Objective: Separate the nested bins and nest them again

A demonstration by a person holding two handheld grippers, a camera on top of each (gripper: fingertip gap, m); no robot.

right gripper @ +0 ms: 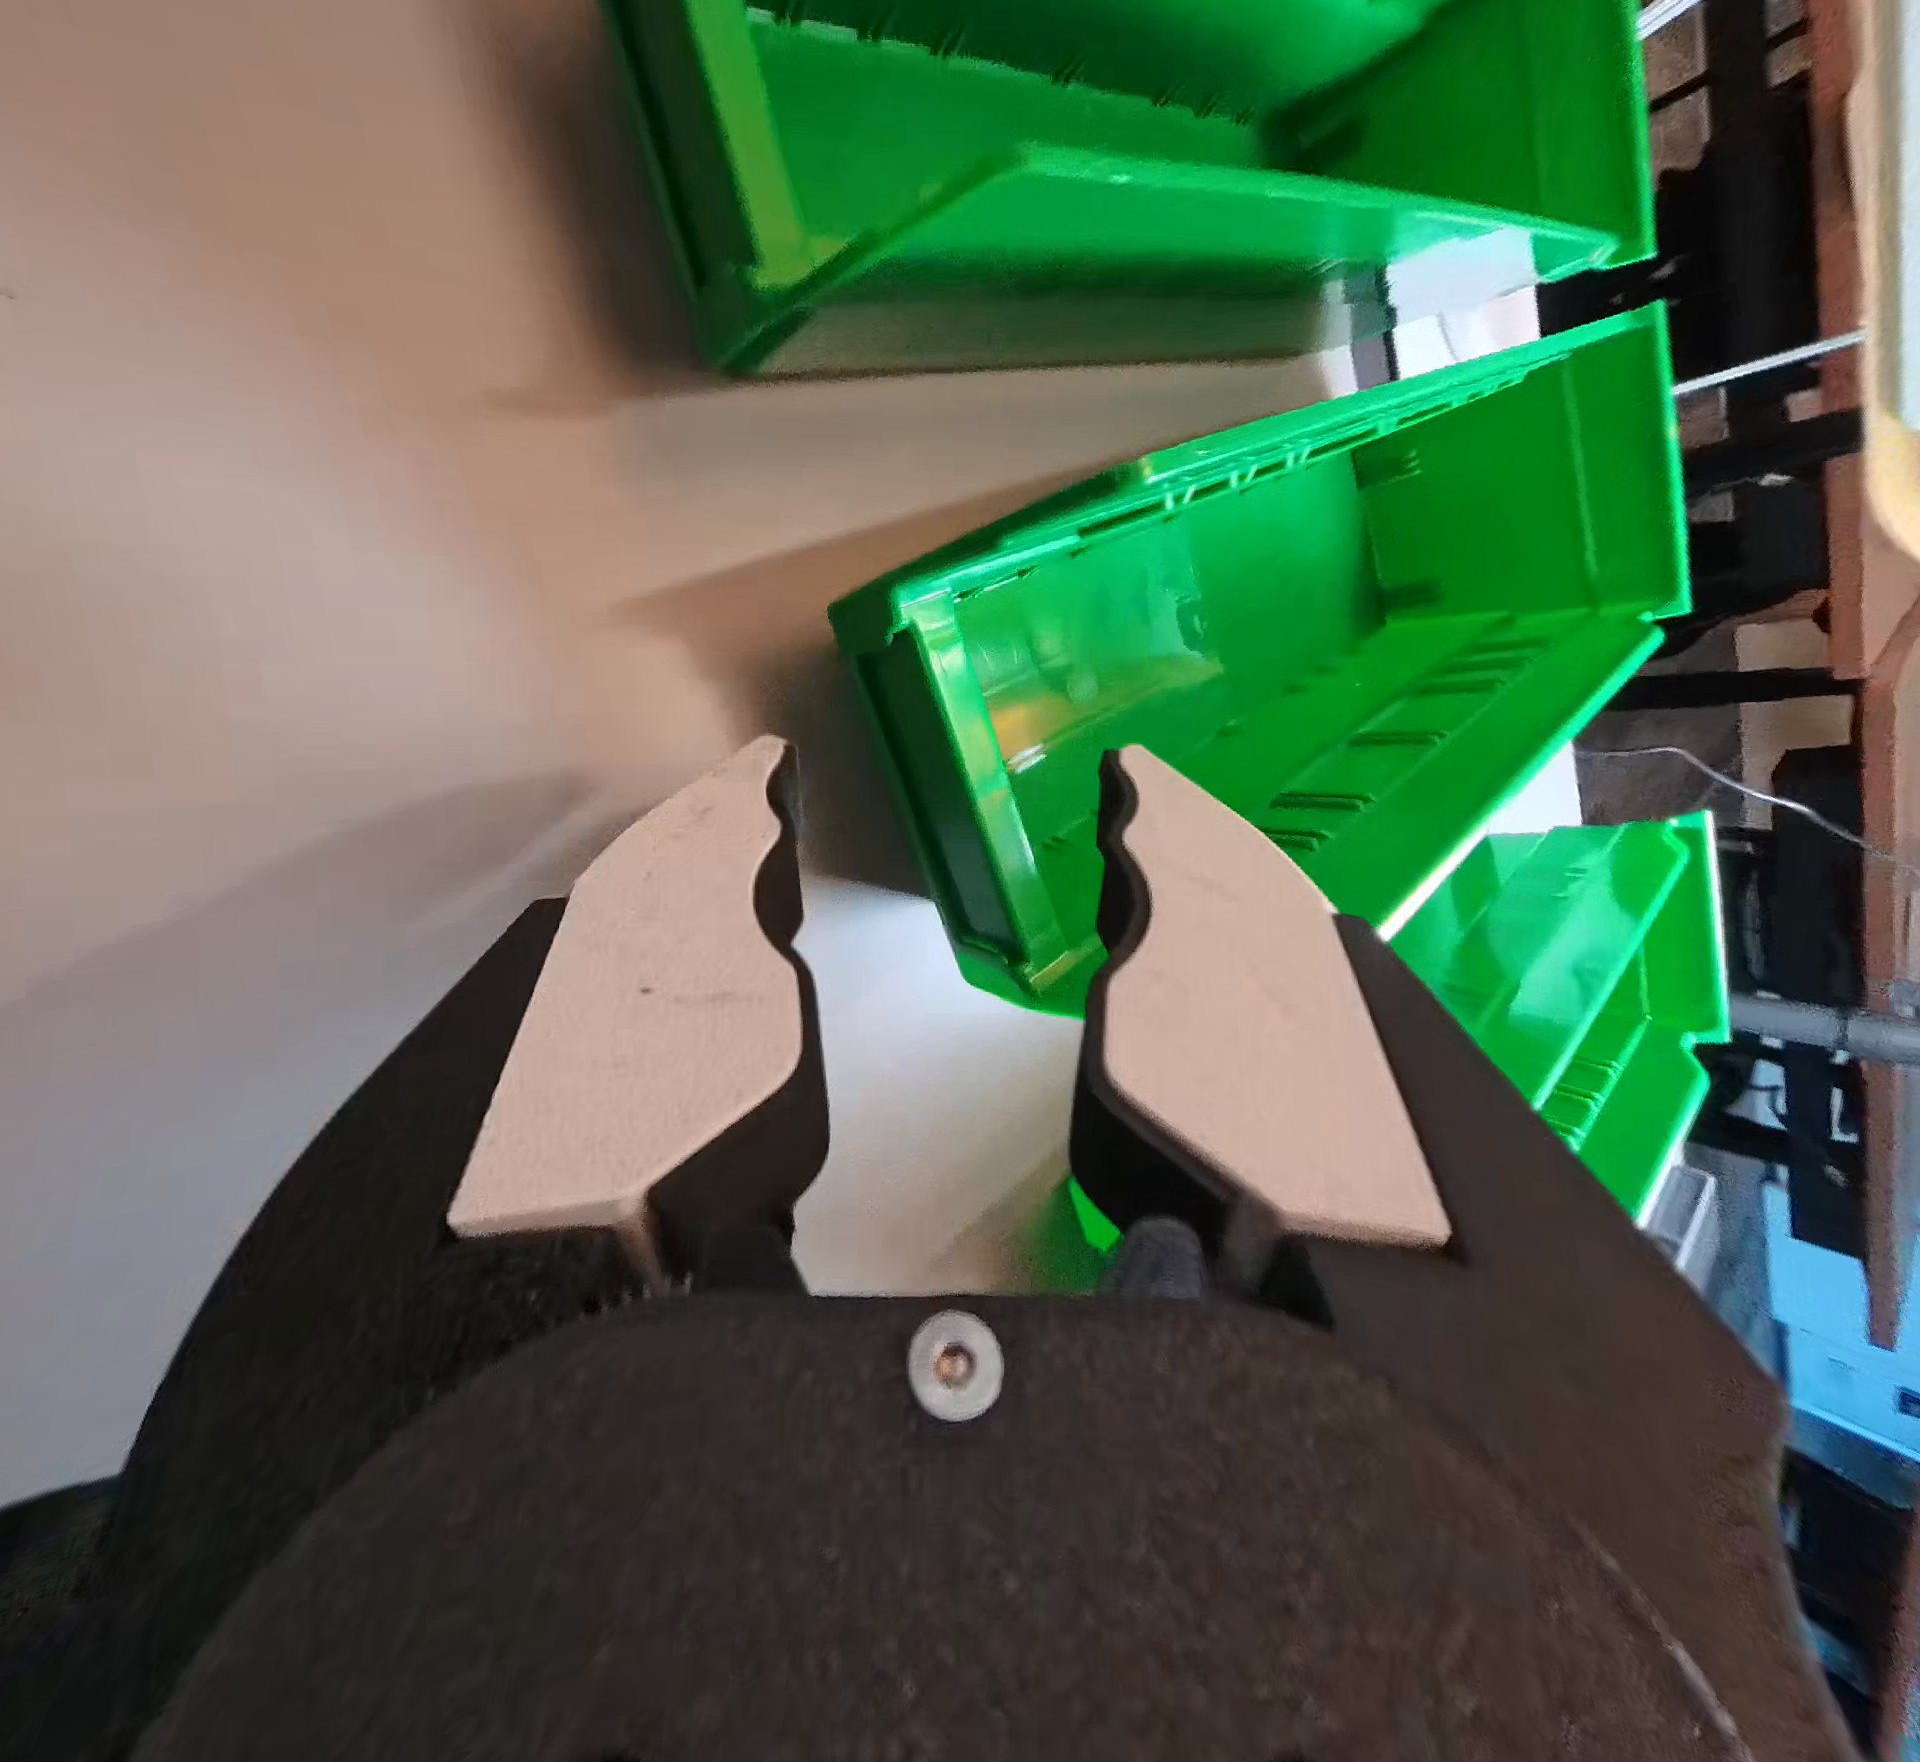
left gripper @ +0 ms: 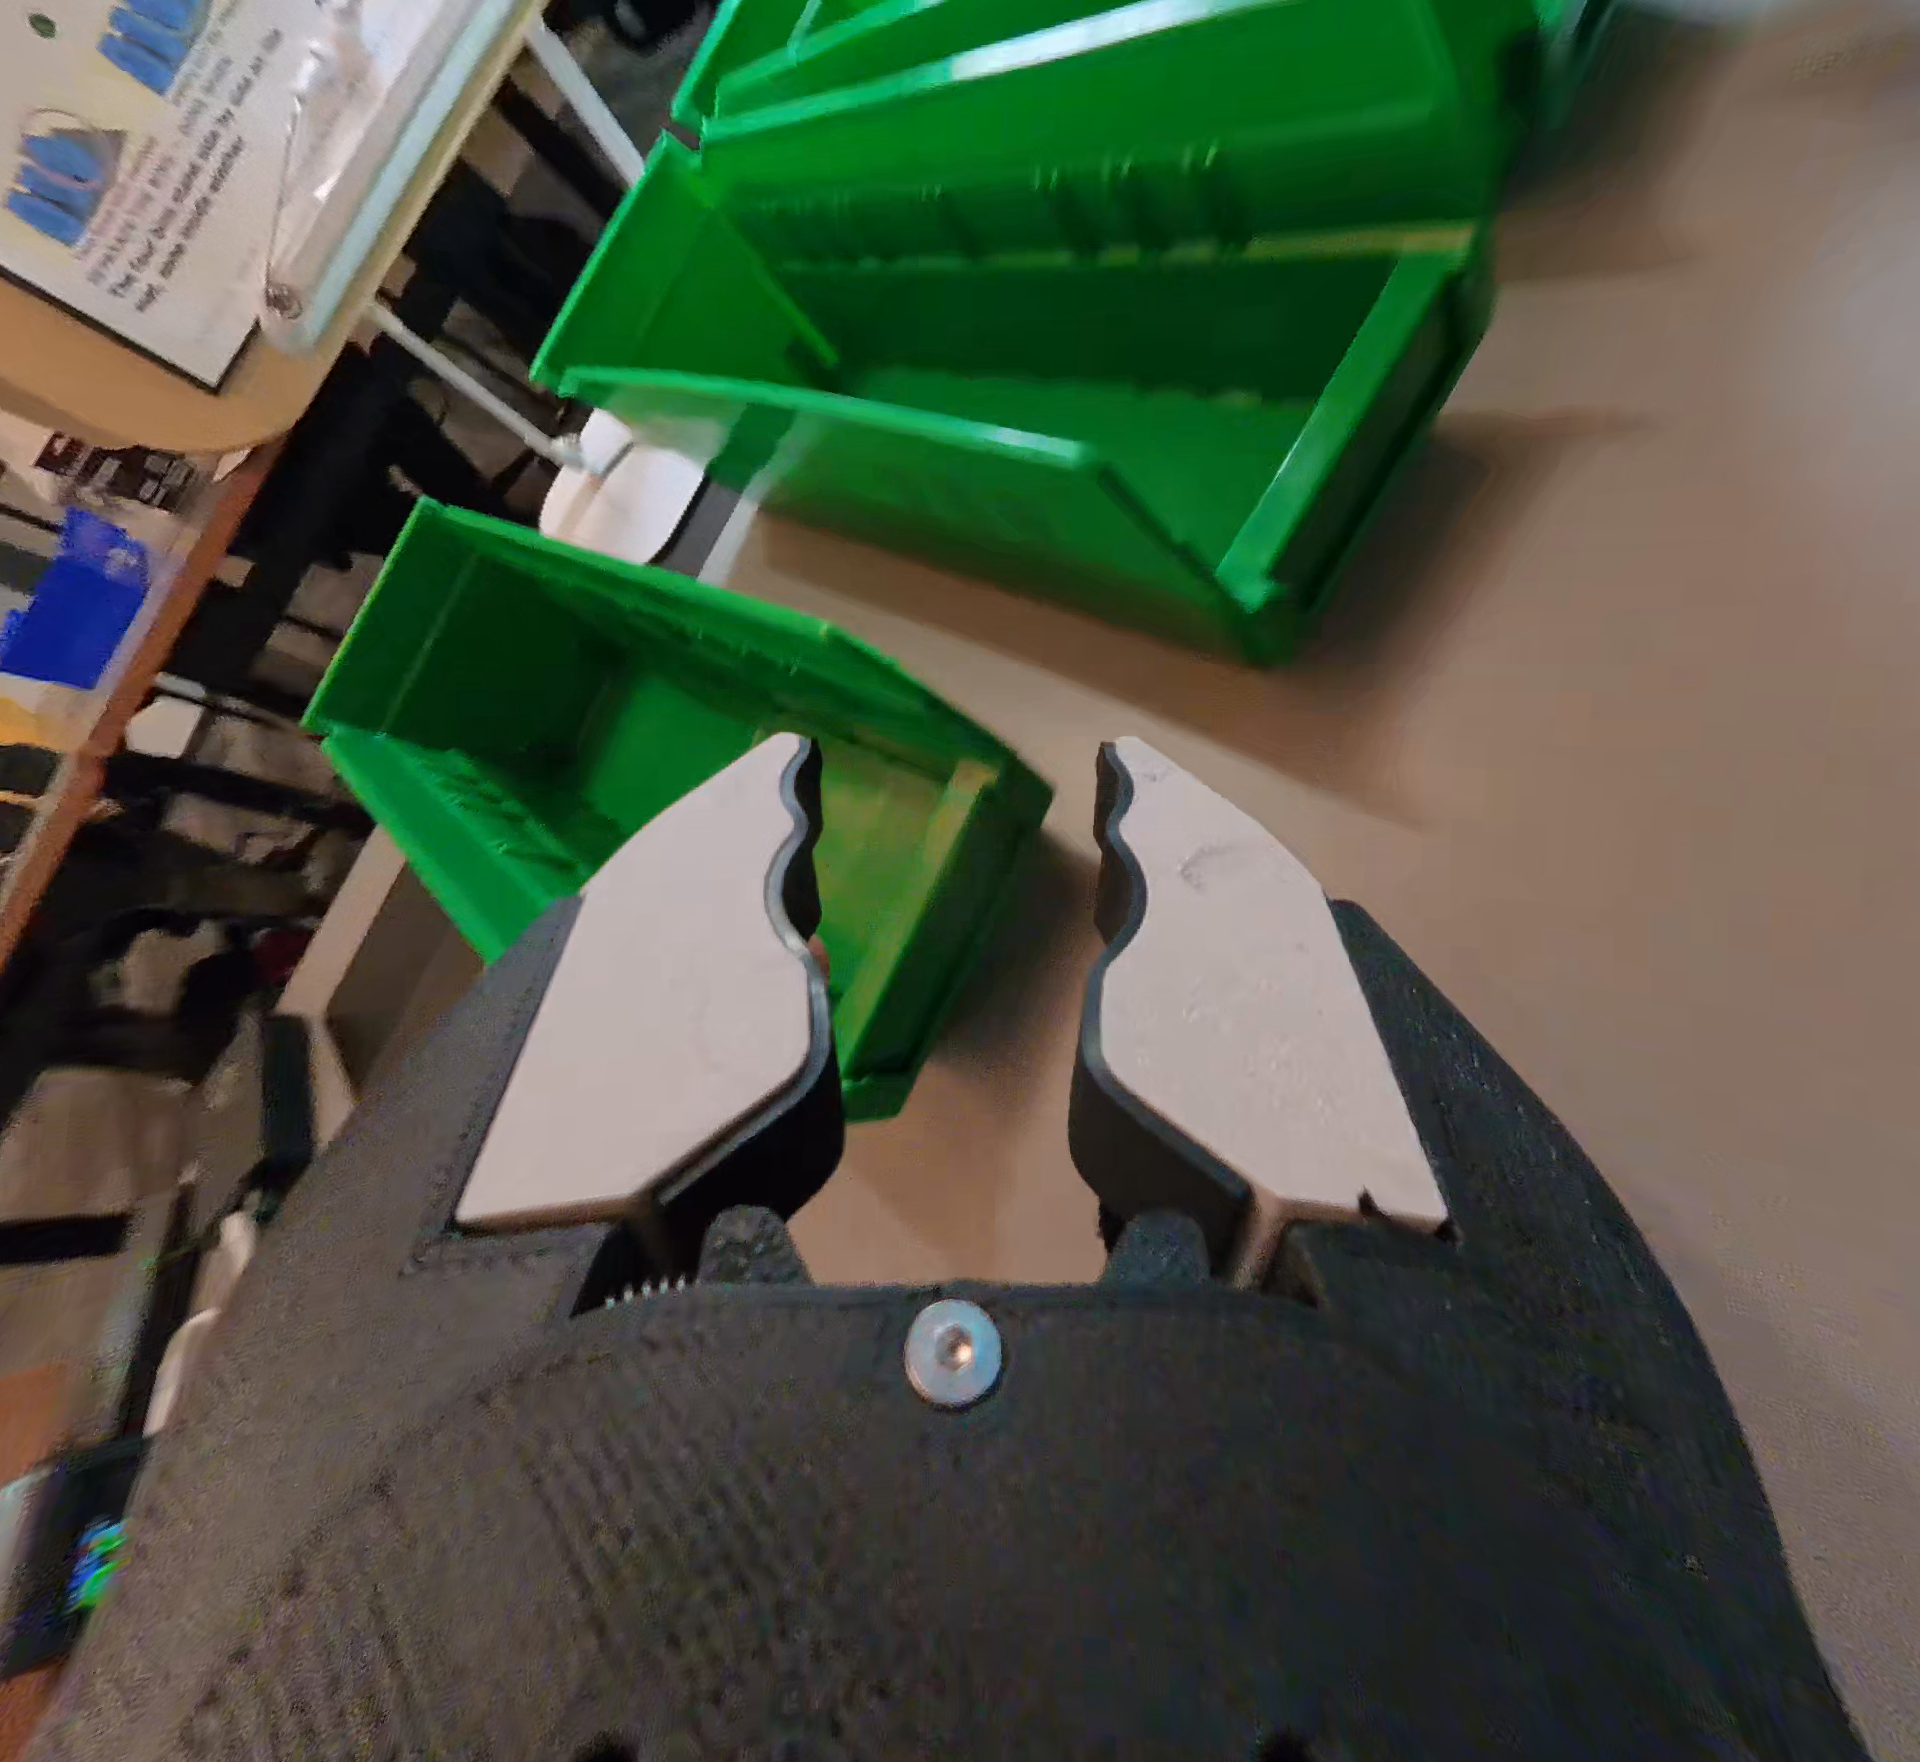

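Observation:
Several green plastic bins sit on a tan table (left gripper: 1558,777). In the left wrist view a nested stack of bins (left gripper: 1039,362) lies farther off and a single bin (left gripper: 582,736) lies close by at the table's left edge. My left gripper (left gripper: 956,767) is open and empty, and that bin's near end wall shows between its fingers. In the right wrist view the stack (right gripper: 1039,102) is at the top, a single bin (right gripper: 1351,652) is in the middle and another bin (right gripper: 1579,974) is at lower right. My right gripper (right gripper: 945,767) is open and empty at the middle bin's near end wall.
A pale round table with a laminated instruction sheet (left gripper: 156,102) stands beyond the table's left edge, with dark clutter and a blue object (left gripper: 73,600) below it. In the right wrist view the table edge (right gripper: 1392,341) runs down the right side, with shelving and cables beyond. Some 25 cm of space lies between my two pairs of fingers. It is some 15 cm from my left tips to the stack (right gripper: 1039,102).

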